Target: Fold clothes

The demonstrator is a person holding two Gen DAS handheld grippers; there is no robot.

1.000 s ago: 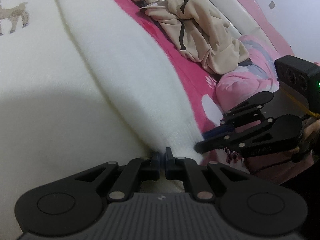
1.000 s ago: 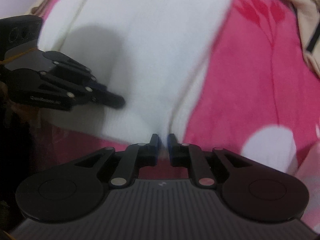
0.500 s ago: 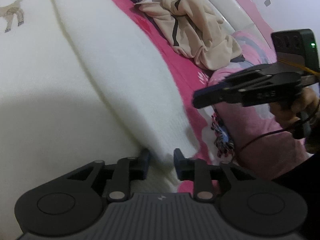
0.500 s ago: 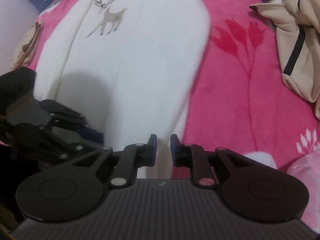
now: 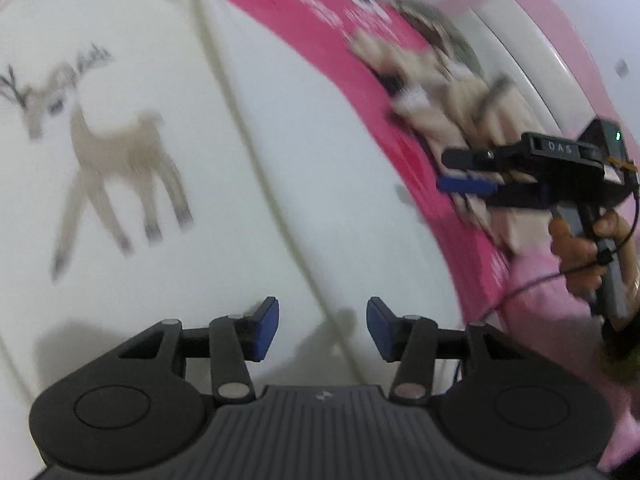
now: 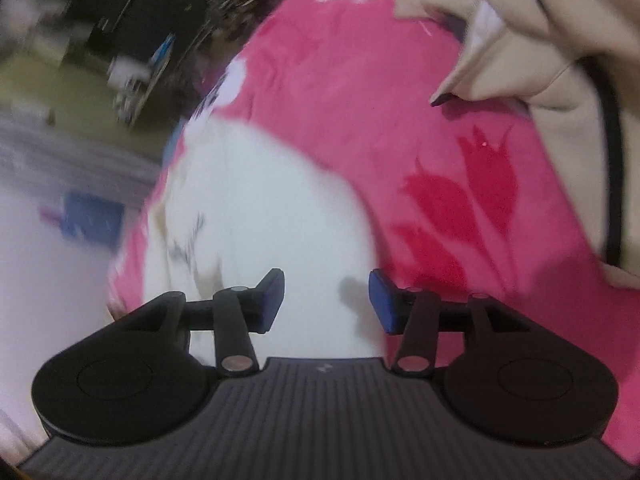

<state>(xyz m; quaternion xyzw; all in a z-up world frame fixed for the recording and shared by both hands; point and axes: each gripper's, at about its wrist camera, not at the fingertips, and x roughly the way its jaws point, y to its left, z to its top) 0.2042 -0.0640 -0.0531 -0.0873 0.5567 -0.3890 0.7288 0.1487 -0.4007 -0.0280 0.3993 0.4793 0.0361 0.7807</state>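
Note:
A white fleecy sweater [image 5: 248,152] with a deer print [image 5: 116,160] lies spread on the pink bed cover [image 5: 340,28]. My left gripper [image 5: 322,326] hovers open above it, holding nothing. In the left wrist view my right gripper [image 5: 460,172] is off to the right, held by a hand, above the sweater's edge. In the right wrist view the right gripper [image 6: 326,300] stands open over the sweater [image 6: 272,216], its jaws wide apart and empty. A beige garment with dark trim [image 6: 552,48] lies crumpled further up the bed.
The pink cover with red tulip prints [image 6: 472,192] stretches between the two garments. Beyond the bed's edge there is blurred dark clutter [image 6: 152,40] and a blue box [image 6: 92,216]. A white and pink headboard [image 5: 532,40] runs along the right.
Both grippers let go of the sweater's cuff and hem, opened wide and lifted away. The right gripper swung up and toward the beige garment; both views are blurred by motion.

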